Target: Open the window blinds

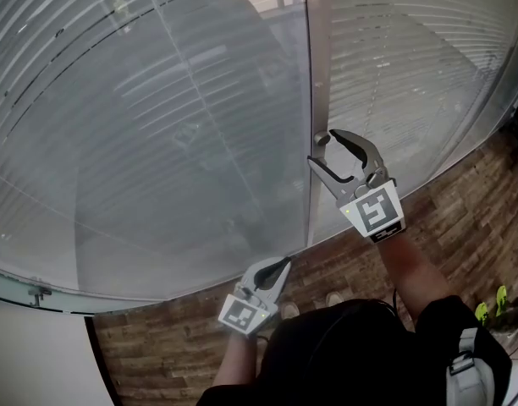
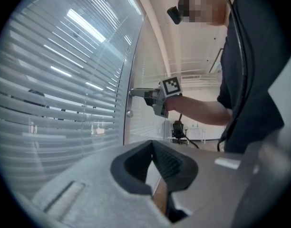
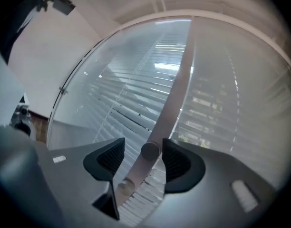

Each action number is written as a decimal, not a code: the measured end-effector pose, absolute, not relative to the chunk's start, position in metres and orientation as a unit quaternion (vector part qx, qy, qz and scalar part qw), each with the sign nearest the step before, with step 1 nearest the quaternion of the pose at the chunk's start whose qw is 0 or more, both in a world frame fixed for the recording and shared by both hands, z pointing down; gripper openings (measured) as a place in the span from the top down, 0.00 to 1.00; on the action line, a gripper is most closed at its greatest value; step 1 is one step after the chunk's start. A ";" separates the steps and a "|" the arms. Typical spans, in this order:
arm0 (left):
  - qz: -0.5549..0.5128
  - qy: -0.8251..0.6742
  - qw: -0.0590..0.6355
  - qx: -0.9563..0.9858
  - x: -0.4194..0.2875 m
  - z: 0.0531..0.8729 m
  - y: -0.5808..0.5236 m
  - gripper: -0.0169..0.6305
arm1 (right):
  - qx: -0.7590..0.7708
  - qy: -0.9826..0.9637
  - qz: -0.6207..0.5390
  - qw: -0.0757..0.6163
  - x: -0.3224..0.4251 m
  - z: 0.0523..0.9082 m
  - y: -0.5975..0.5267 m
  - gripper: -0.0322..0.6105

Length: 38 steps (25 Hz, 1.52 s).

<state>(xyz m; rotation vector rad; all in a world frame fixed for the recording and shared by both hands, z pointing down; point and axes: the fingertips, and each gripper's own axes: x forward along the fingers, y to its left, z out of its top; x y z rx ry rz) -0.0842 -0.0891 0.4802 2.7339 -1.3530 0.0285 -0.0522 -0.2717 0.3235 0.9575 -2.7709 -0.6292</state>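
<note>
Status: early stage, in my judgement. Blinds [image 1: 157, 100] sit behind curved glass [image 1: 183, 252], slats lying near-flat and overlapped across both panes w/ only odd gaps, so not yet opened. Control looks to be the knob [image 3: 150, 151] on the post [image 1: 314, 74] between the panes; a second knob [image 3: 122, 187] sits just below it, at 7 o'clock in the right gripper view. R tongs [image 1: 323, 147], at 3 o'clock in the head view, are spread wide either side of the knob: one pad just beside it, the other apart, no clamp on it. L tongs [image 1: 282, 265], at 6 o'clock, have tips together w/ nothing in them, held low and apart from the glass. Left to do, as I judge it: close on the knob, turn it, confirm slats tilt. Surroundings: wood-look floor [image 1: 462, 201] below the glass, white wall [image 1: 39, 353] at 8 o'clock.
</note>
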 end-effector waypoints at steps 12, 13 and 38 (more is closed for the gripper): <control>-0.006 -0.443 0.050 0.895 -0.089 0.477 -0.092 0.97 | 0.297 -0.748 -0.512 0.299 -0.053 0.341 -0.281 0.67; -0.007 -0.445 0.049 0.894 -0.090 0.477 -0.092 0.97 | 0.293 -0.748 -0.512 0.302 -0.053 0.342 -0.282 0.67; -0.003 -0.449 0.052 0.892 -0.089 0.479 -0.090 0.97 | 0.303 -0.761 -0.497 0.286 -0.054 0.339 -0.285 0.75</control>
